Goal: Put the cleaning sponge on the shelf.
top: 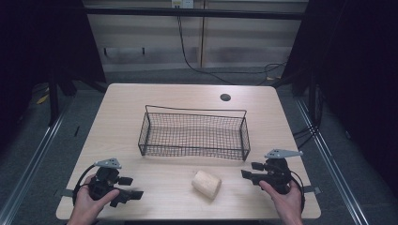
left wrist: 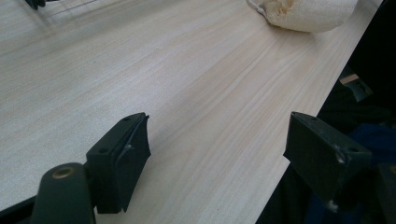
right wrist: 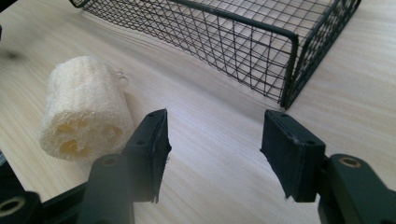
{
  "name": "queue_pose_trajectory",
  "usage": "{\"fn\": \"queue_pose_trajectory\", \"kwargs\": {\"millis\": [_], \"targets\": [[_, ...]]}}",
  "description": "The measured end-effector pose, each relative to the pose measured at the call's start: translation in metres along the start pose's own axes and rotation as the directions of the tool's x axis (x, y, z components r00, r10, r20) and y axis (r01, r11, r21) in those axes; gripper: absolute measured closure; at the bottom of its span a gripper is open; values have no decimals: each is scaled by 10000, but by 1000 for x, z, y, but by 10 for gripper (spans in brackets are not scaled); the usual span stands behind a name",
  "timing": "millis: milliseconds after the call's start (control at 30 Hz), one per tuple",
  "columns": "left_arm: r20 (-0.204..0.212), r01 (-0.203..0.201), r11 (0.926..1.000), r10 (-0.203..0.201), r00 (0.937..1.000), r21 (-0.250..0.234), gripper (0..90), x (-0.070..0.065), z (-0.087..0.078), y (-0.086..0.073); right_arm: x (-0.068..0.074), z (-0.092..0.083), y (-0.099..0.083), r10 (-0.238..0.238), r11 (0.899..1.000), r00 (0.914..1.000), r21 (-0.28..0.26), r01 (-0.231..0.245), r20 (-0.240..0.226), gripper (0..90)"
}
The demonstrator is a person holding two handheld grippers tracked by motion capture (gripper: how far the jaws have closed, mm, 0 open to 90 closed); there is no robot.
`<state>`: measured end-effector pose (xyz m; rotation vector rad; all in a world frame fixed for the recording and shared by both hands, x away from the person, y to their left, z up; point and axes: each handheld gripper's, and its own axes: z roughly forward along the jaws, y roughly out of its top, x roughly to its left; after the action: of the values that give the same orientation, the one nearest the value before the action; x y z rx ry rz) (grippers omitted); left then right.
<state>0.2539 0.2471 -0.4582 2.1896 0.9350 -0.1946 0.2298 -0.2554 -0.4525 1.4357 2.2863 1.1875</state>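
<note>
A pale loofah sponge (top: 206, 184) lies on its side on the wooden table (top: 122, 122), in front of a black wire basket (top: 194, 133) that holds nothing. My left gripper (top: 130, 187) rests at the table's front left, open, its jaws pointing right toward the loofah (left wrist: 308, 14). My right gripper (top: 249, 170) sits at the front right, open, jaws pointing left. In the right gripper view the loofah (right wrist: 81, 112) lies just left of the left jaw, and the basket's corner (right wrist: 289, 70) stands ahead. Nothing is between either pair of jaws.
A round cable hole (top: 225, 97) sits in the table's far side. The table's front edge (left wrist: 299, 135) runs under the left gripper's right jaw. Dark curtains flank the table, and cables trail on the floor behind.
</note>
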Motion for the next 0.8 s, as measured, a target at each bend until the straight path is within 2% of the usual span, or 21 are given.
{"fn": "queue_pose_trajectory", "kwargs": {"millis": [67,200,267,300,400,500,667,733,800], "targets": [[0,-34,10000,34,10000,23,216,0,0,0,1,-1,2,33,9999,9994,133,-29,-345,446],[-8,38,10000,-38,10000,16,216,0,0,0,6,0,5,-2,9988,9993,484,20,-361,433],[-30,-8,10000,8,10000,3,216,0,0,0,9,2,8,-2,9969,9990,788,37,-445,357],[-30,-8,10000,8,10000,3,216,0,0,0,9,2,8,-2,9969,9990,788,37,-445,357],[2,-20,10000,20,10000,-7,216,0,0,0,11,1,11,-6,9960,9989,892,48,-464,273],[0,-21,10000,21,10000,15,216,0,0,0,10,1,13,274,9938,9973,1094,-198,-679,245],[-25,-29,10000,29,10000,19,216,0,0,0,11,0,18,237,9920,9952,1260,-116,-947,232],[-23,-25,10000,25,10000,52,216,0,0,0,14,0,21,267,9899,9947,1410,-125,-996,188],[-36,-33,10000,33,10000,41,216,0,0,0,15,3,24,197,9871,9934,1598,-14,-1133,187]]}}
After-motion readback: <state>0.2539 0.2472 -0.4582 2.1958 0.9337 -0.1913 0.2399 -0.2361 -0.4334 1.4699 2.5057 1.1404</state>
